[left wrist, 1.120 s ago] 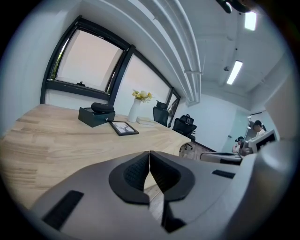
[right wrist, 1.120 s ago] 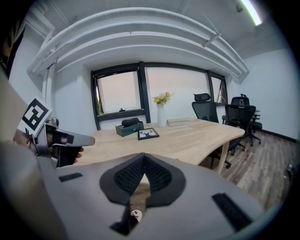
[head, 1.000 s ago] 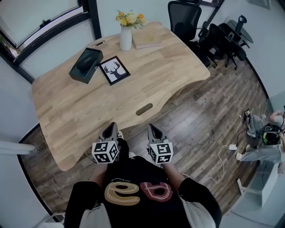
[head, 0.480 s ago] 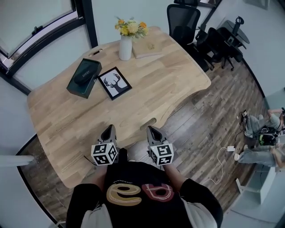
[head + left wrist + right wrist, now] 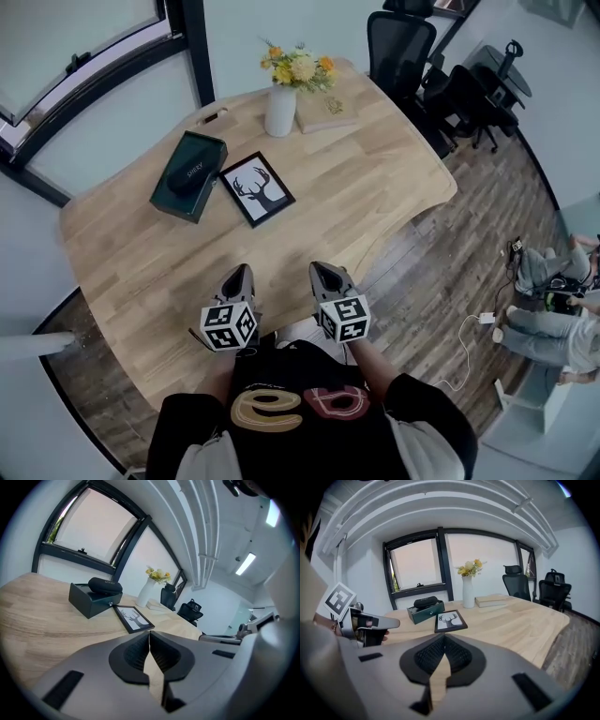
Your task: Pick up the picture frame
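My left gripper (image 5: 238, 277) and right gripper (image 5: 325, 274): closed, empty. Picture frame (image 5: 257, 188), far: probably light, stiff, breakable; I'd pinch its near edge.

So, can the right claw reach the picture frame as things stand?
Probably yes: only bare table lies between the right claw and the picture frame. Its jaws are shut and must open first.
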{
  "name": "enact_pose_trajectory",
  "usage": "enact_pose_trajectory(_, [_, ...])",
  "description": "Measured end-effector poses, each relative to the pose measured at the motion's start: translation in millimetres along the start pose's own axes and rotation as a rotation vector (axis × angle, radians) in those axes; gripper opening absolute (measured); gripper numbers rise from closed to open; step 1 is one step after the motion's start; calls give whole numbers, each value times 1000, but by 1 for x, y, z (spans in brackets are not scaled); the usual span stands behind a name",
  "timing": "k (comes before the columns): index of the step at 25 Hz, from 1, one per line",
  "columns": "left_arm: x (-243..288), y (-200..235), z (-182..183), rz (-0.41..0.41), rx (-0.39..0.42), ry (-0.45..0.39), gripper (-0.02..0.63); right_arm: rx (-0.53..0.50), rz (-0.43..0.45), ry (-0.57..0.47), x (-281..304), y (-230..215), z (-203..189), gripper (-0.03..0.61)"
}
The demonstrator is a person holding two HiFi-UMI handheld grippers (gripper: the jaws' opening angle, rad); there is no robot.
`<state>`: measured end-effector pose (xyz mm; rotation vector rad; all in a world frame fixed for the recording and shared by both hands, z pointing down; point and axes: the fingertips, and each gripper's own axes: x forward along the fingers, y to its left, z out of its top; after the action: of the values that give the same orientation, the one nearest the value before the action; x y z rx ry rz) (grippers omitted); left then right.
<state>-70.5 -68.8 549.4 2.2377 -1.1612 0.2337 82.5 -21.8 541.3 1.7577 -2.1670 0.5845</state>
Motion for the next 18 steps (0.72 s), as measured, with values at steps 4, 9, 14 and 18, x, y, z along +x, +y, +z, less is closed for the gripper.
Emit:
enact_pose_trajectory(4, [11,15,3,25,-16,-2,17,-28,10,7,27,1,14,11])
enact_pose_trajectory(9, [20,29,7,87,-75,-13,17,-71,37,17,43,-2,29,11])
enact_pose_trajectory(14, [30,28,19,144,-53,-23,17,-81,80,27,58,-13,41,11])
enact_pose_trajectory(18, [40,27,25,183,-47,-19,17,-91,84,40,70,-26,45,11])
